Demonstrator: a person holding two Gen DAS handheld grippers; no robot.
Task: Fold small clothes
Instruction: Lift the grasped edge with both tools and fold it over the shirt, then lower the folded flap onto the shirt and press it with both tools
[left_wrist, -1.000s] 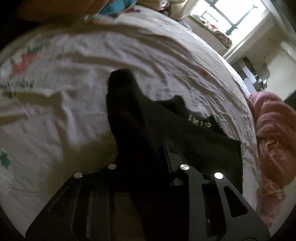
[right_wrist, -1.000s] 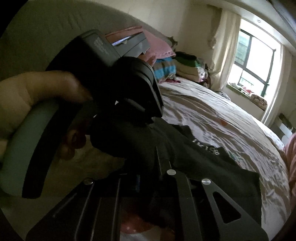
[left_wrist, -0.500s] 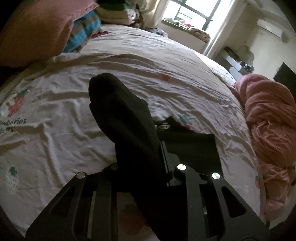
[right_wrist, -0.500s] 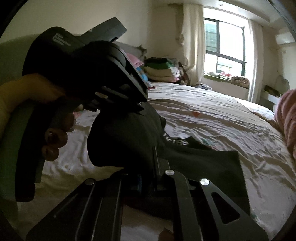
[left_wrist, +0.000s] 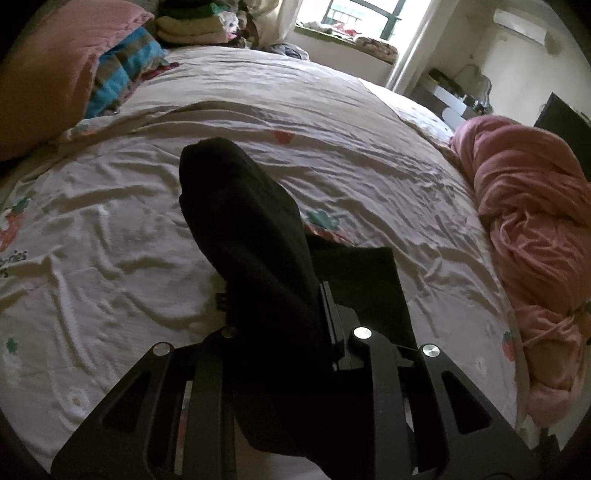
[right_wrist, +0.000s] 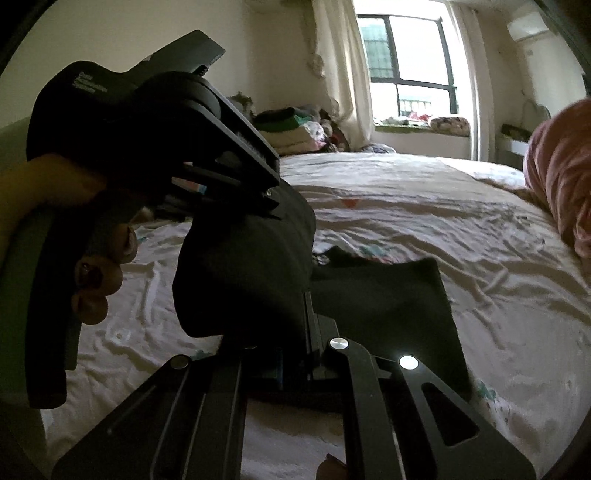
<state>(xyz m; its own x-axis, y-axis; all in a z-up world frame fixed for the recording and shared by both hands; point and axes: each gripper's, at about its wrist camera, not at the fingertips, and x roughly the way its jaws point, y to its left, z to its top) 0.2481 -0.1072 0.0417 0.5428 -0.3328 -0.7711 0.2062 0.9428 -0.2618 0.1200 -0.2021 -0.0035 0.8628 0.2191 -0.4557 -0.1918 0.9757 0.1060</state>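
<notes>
A black garment (left_wrist: 240, 214) rises in a bunched fold out of my left gripper (left_wrist: 277, 310), which is shut on it. The rest of the cloth lies flat on the bed sheet (left_wrist: 110, 229) to the right of the jaws. In the right wrist view the same black garment (right_wrist: 243, 266) is pinched in my right gripper (right_wrist: 295, 321), also shut on it. There my left gripper (right_wrist: 271, 201), held by a hand (right_wrist: 99, 280), bites the top of the bunch just above and to the left. Both grippers hold the one raised edge close together.
A pink blanket (left_wrist: 532, 221) is heaped along the bed's right side. A pink pillow (left_wrist: 48, 74), a striped blue cloth (left_wrist: 122, 70) and a stack of folded clothes (left_wrist: 192, 26) sit at the far left. A window (right_wrist: 410, 74) is beyond the bed.
Both grippers have risen and carried the gripped edge of the garment across the bed. Less of the cloth lies spread out, and its white lettering has gone out of sight.
</notes>
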